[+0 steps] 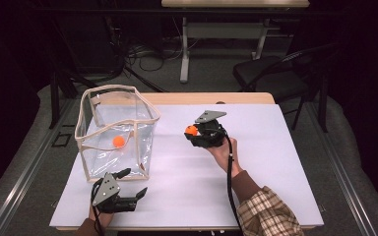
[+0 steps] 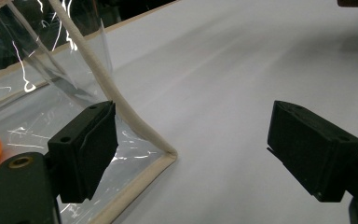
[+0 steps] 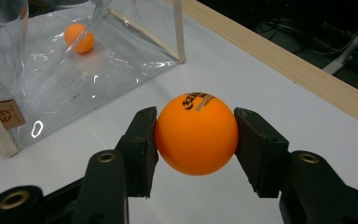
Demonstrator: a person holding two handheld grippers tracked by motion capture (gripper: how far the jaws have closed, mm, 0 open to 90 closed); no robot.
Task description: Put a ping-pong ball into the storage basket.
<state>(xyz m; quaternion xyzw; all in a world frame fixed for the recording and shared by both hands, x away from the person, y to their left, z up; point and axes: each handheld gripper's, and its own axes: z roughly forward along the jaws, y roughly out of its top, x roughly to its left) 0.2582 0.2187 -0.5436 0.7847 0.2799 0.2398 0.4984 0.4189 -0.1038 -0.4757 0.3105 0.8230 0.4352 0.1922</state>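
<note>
Right gripper (image 3: 196,140) clamps an orange ball (image 3: 196,134) between both pads, held above the white table (image 1: 256,147), right of the clear bag (image 1: 115,132) and a bit apart from it; in the high view the same ball (image 1: 191,130) sits at the gripper's front. Left gripper (image 2: 186,149) jaws wide apart, nothing held; one jaw sits at the bag's near bottom corner by the cream trim, contact unclear. Bag stands open-topped with a second ball (image 1: 118,142) already on its floor. Progress guess: one ball in, this one picked up but not yet over the opening. Left to do: carry it over the rim, let go inside
</note>
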